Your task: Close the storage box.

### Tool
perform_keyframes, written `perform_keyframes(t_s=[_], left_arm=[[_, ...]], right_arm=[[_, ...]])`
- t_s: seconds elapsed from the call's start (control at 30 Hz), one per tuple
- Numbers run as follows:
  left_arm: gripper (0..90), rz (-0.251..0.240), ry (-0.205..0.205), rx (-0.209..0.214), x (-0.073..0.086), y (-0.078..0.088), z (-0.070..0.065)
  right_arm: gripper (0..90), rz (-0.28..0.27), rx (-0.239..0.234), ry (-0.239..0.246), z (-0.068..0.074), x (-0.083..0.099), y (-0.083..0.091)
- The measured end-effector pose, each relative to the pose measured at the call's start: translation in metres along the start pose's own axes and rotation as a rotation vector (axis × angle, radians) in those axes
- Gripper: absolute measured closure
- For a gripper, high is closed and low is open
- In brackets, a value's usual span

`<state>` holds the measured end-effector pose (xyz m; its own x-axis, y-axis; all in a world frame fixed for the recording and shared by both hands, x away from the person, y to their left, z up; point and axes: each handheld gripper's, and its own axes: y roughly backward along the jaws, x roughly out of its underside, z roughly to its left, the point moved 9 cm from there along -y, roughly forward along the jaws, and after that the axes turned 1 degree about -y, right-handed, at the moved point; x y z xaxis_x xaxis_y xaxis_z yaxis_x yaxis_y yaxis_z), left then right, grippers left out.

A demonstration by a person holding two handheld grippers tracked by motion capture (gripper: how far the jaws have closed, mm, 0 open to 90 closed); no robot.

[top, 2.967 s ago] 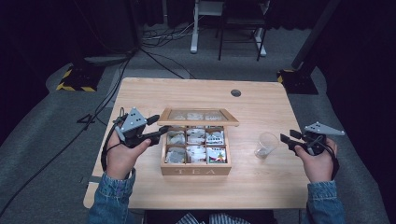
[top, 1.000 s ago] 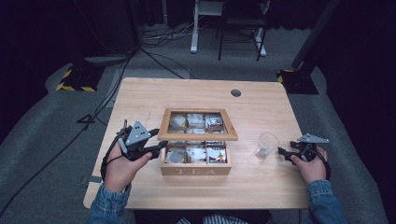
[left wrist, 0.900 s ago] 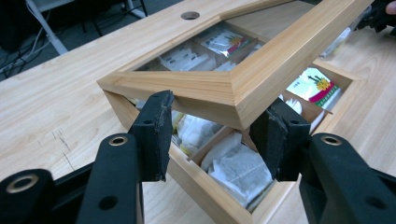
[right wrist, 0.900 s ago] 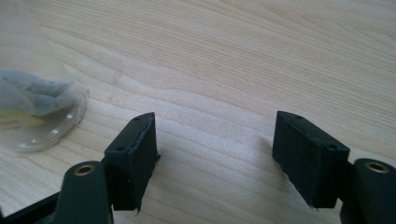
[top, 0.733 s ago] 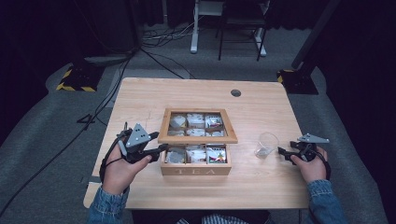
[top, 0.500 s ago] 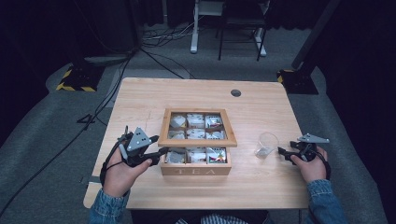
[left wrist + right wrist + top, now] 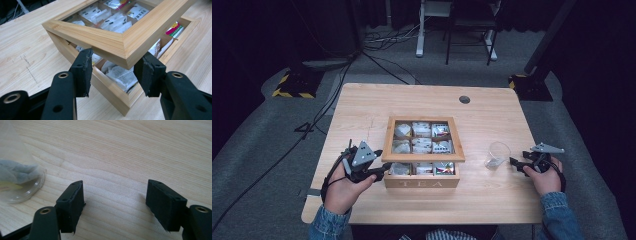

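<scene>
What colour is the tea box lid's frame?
Light natural wood; the lid shows best in the left gripper view.

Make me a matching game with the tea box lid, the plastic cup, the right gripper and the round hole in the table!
Things:
1. tea box lid
2. plastic cup
3. right gripper
4. round hole

States or places:
A. open, nothing between its jaws
B. at the table's far edge
C. has a tea bag inside
D. corner clamped by the left gripper, partly lowered

Pairs: 1-D, 2-C, 3-A, 4-B
</scene>
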<state>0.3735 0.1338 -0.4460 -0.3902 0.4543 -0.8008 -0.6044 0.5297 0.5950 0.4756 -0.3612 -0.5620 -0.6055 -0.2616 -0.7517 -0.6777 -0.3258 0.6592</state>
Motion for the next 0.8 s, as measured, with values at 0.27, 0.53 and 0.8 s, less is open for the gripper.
perform_keyframes(t_s=[0.27, 0.53, 0.8], left_arm=[[49.8, 0.026, -0.002, 0.003, 0.005, -0.001, -0.003], [49.8, 0.07, -0.013, 0.013, 0.011, -0.002, -0.006], [49.7, 0.091, -0.005, 0.035, 0.016, -0.004, -0.007]], right_arm=[[31.1, -0.001, 0.001, 0.0, 0.0, 0.0, 0.0], [31.2, -0.001, 0.002, 0.0, 0.0, 0.0, 0.0], [31.2, -0.001, 0.001, 0.0, 0.0, 0.0, 0.0]])
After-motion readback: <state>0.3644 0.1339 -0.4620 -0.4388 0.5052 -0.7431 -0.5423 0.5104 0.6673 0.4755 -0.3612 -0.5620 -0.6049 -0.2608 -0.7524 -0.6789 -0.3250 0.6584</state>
